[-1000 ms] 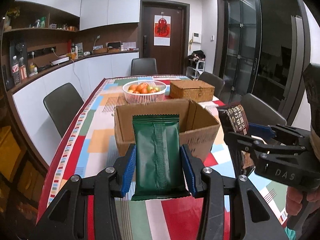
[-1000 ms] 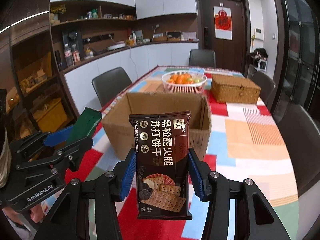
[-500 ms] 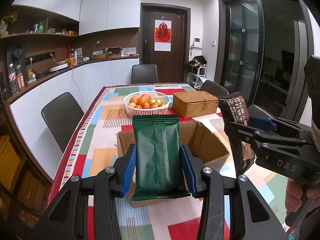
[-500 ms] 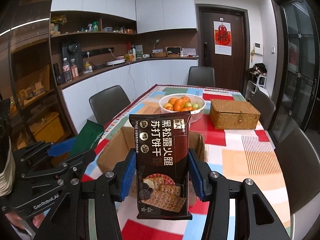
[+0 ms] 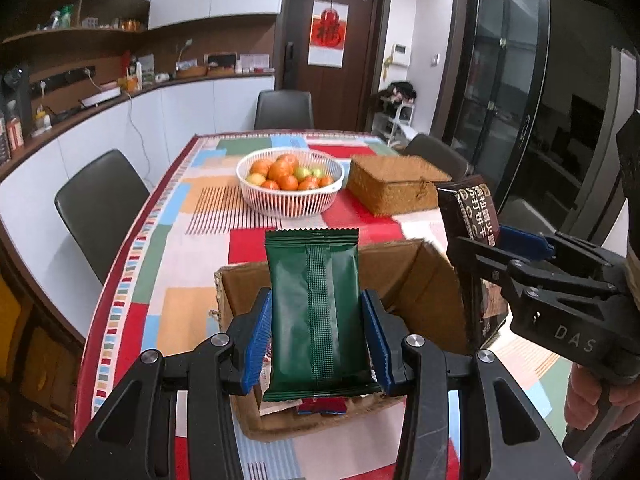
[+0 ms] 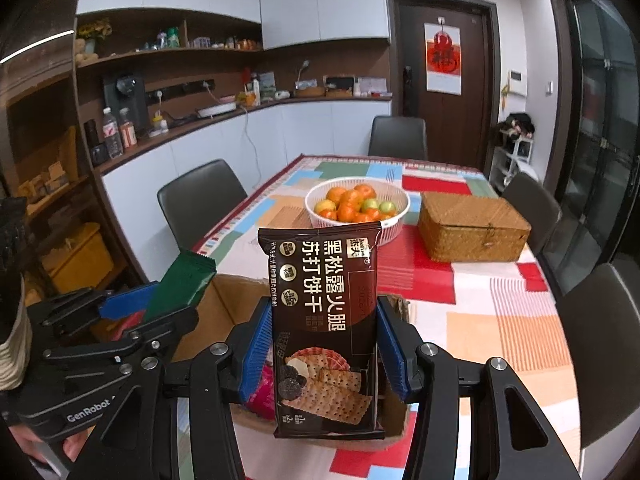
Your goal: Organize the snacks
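My left gripper (image 5: 318, 340) is shut on a dark green snack packet (image 5: 316, 316), held upright over the open cardboard box (image 5: 416, 280). My right gripper (image 6: 322, 350) is shut on a brown cracker packet (image 6: 324, 320), also upright above the same box (image 6: 224, 312). Each gripper shows in the other's view: the right one (image 5: 520, 256) at the right, the left one (image 6: 132, 312) at the left. Red and pink packets (image 5: 320, 406) lie in the box bottom.
A white basket of oranges (image 5: 290, 182) and a woven lidded box (image 5: 394, 190) stand beyond the cardboard box on the colourful tablecloth (image 5: 172, 240). Dark chairs (image 5: 100, 208) line the table sides and far end. A counter runs along the left wall.
Both grippers have risen and moved forward with their packets. They now look down into the cardboard box, which sits lower and closer in both views.
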Action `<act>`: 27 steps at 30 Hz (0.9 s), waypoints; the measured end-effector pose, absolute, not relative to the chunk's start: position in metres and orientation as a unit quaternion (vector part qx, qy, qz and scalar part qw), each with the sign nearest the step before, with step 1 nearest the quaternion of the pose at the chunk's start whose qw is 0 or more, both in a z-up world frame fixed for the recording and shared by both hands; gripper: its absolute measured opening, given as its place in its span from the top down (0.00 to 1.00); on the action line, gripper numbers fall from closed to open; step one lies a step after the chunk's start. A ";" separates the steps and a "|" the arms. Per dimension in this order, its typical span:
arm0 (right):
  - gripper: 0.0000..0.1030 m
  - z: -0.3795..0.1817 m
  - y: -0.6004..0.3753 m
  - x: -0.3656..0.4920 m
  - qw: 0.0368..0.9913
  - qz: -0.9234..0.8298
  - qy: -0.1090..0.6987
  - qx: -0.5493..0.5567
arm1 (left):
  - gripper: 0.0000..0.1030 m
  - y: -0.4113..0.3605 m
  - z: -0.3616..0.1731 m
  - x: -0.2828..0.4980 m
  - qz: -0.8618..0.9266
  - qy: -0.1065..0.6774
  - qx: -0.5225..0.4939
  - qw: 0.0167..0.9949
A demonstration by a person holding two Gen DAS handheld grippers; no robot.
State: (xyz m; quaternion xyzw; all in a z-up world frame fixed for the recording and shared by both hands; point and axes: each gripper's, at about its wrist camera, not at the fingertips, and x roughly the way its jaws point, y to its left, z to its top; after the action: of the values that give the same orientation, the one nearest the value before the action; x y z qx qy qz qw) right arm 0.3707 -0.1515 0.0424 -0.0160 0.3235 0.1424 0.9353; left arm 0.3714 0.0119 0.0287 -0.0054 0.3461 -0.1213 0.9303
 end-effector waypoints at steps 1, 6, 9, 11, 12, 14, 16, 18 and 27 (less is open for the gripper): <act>0.51 0.038 -0.151 0.376 0.934 0.139 0.328 -0.017 | 0.58 0.012 0.025 0.376 -0.120 0.352 -0.004 0.928; 0.51 0.017 -0.148 0.403 0.921 0.127 0.367 -0.027 | 0.58 0.010 -0.001 0.393 -0.107 0.385 0.006 0.917; 0.51 0.003 -0.147 0.411 0.915 0.116 0.385 -0.035 | 0.57 0.009 -0.015 0.398 -0.098 0.401 0.010 0.911; 0.50 -0.005 -0.147 0.414 0.909 0.115 0.399 -0.038 | 0.54 0.009 -0.021 0.396 -0.093 0.407 0.011 0.909; 0.49 -0.010 -0.147 0.414 0.905 0.113 0.408 -0.038 | 0.53 0.009 -0.022 0.393 -0.093 0.407 0.012 0.909; 0.46 -0.017 -0.149 0.412 0.901 0.109 0.418 -0.038 | 0.46 0.008 -0.021 0.388 -0.088 0.403 0.019 0.911; 0.42 -0.018 -0.151 0.407 0.902 0.106 0.416 -0.038 | 0.45 0.008 -0.017 0.379 -0.082 0.393 0.026 0.916; 0.37 -0.017 -0.152 0.397 0.905 0.108 0.410 -0.042 | 0.40 0.008 -0.012 0.369 -0.076 0.383 0.030 0.920; 0.22 0.011 -0.161 0.324 0.934 0.090 0.341 -0.049 | 0.25 0.004 0.023 0.297 -0.051 0.314 0.043 0.947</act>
State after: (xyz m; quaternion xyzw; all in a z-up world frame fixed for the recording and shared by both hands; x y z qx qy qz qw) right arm 0.3244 -0.1613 0.0107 -0.0488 0.3411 0.0897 0.9345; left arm 0.2969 0.0043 0.0229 0.0432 0.3140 -0.0510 0.9471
